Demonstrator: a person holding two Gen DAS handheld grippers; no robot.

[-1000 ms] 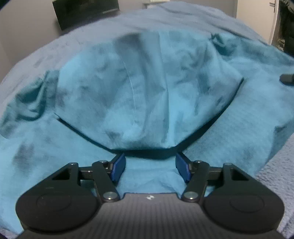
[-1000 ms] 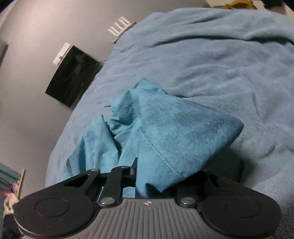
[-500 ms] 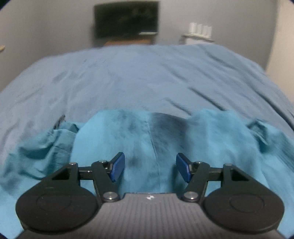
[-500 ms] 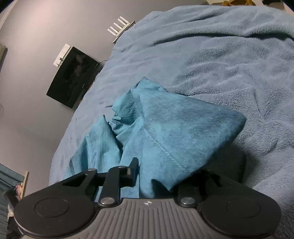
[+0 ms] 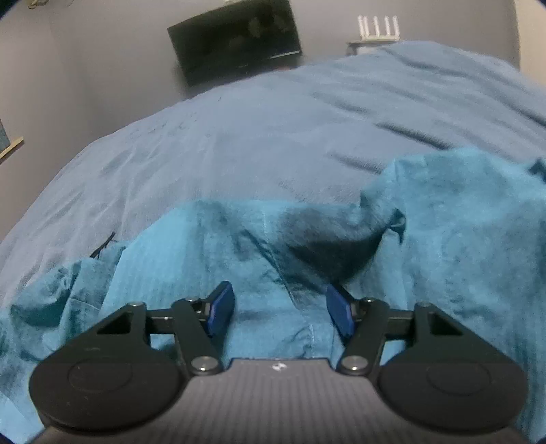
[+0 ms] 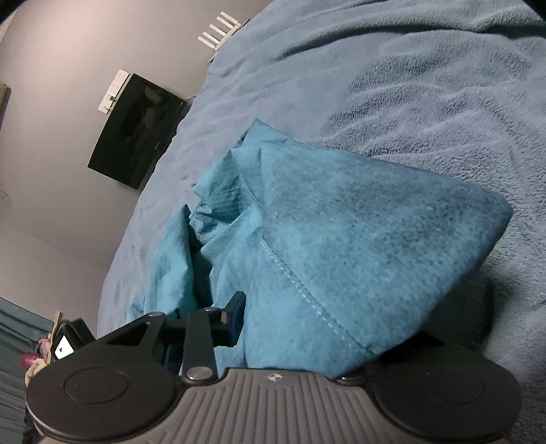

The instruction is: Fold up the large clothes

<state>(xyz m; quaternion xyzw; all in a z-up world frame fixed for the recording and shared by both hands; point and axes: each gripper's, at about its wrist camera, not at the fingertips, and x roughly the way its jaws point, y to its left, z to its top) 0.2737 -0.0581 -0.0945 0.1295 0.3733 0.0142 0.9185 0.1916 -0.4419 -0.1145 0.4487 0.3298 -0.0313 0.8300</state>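
Note:
A large teal garment (image 5: 443, 239) lies crumpled on the bed. My left gripper (image 5: 279, 314) is open, its blue pads (image 5: 221, 307) wide apart just above the cloth, with a seam running between them. In the right wrist view the teal garment (image 6: 358, 246) drapes over my right gripper (image 6: 290, 328) in a lifted fold. Only the left finger (image 6: 235, 317) shows; the right finger is hidden under the cloth. The jaws look closed on the fabric.
A grey-blue fleece blanket (image 5: 273, 143) covers the bed (image 6: 426, 85). A dark wall-mounted TV (image 5: 235, 37) and a white router (image 5: 375, 27) are beyond the far edge. Grey walls surround the bed.
My left gripper has let the raised fold drop and tilted up and leftward over the garment. My right gripper has kept its hold, moving slightly closer.

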